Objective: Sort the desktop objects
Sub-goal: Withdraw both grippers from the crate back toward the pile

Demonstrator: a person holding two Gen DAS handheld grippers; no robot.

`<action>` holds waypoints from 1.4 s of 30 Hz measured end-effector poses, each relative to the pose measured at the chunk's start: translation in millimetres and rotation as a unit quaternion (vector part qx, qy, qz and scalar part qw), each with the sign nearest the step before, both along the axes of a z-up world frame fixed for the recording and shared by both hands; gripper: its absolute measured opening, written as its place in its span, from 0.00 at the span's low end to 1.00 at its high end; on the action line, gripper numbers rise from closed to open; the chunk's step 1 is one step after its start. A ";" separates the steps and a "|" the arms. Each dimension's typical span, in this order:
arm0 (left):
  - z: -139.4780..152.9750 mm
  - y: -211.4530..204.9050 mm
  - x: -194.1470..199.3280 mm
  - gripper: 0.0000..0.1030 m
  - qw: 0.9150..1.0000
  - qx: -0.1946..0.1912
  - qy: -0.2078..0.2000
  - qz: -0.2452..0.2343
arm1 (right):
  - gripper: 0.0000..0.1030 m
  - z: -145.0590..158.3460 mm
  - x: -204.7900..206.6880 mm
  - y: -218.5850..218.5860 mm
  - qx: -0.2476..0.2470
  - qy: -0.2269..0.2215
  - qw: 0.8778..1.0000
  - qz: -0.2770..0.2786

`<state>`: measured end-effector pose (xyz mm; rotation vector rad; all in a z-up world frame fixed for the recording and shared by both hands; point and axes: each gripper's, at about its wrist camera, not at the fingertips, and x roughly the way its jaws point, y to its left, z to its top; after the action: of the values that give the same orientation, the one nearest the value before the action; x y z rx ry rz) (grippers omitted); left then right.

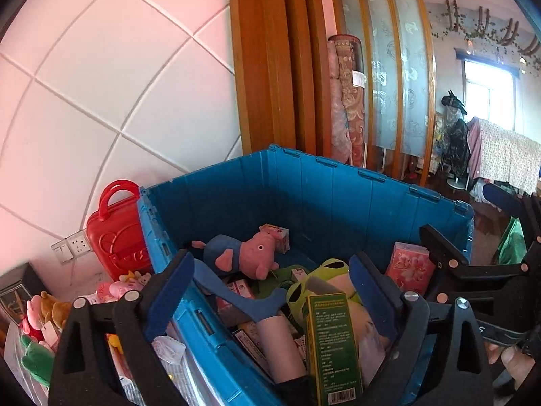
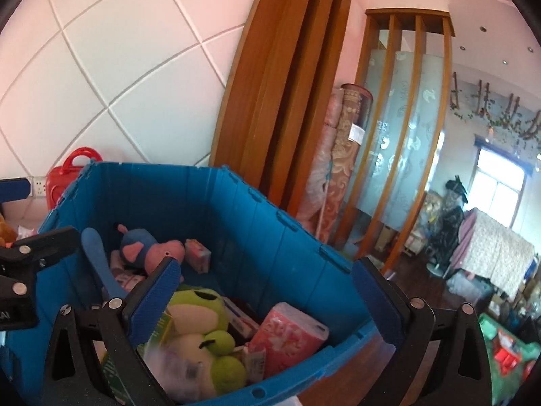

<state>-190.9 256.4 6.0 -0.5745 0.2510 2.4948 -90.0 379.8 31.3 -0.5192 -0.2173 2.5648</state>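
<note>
Both claws hang spread wide and empty above the blue crate [image 1: 304, 196]. Inside it, a green box [image 1: 333, 348] stands between the left claw [image 1: 270, 291] fingers, while the green frog toy [image 2: 199, 321] lies just below the right claw [image 2: 267, 291], near a pink tissue pack [image 2: 290, 335].

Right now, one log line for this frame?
left claw: open, over blue crate | right claw: open, empty, over same crate | contents: pig plush, frog plush, green box, pink tissue pack
</note>
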 end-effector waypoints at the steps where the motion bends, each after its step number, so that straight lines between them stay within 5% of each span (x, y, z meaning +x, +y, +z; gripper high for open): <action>1: 0.5 -5.2 1.3 0.92 1.000 0.005 0.000 0.003 | 1.00 0.6 1.7 -0.5 -0.002 0.002 1.000 0.001; 10: -2.3 -74.3 16.6 0.94 0.998 0.038 0.004 0.056 | 1.00 7.0 27.8 -40.4 -0.025 0.042 0.998 0.028; 21: -23.0 -198.2 29.8 0.95 0.989 0.023 -0.003 0.149 | 1.00 10.4 10.6 -156.8 -0.015 0.043 0.992 0.121; 33: -75.3 -354.5 3.4 0.95 0.956 0.023 -0.085 0.279 | 1.00 -13.9 -56.8 -308.6 -0.020 -0.020 0.968 0.251; 42: -124.3 -387.0 -23.8 0.95 0.940 -0.011 -0.149 0.307 | 1.00 -70.8 -101.7 -344.2 -0.046 -0.115 0.953 0.275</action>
<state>-214.7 -130.6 -118.2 -1.1781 -0.0291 2.9345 -191.6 35.6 -39.6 -0.9005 -0.3696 3.0594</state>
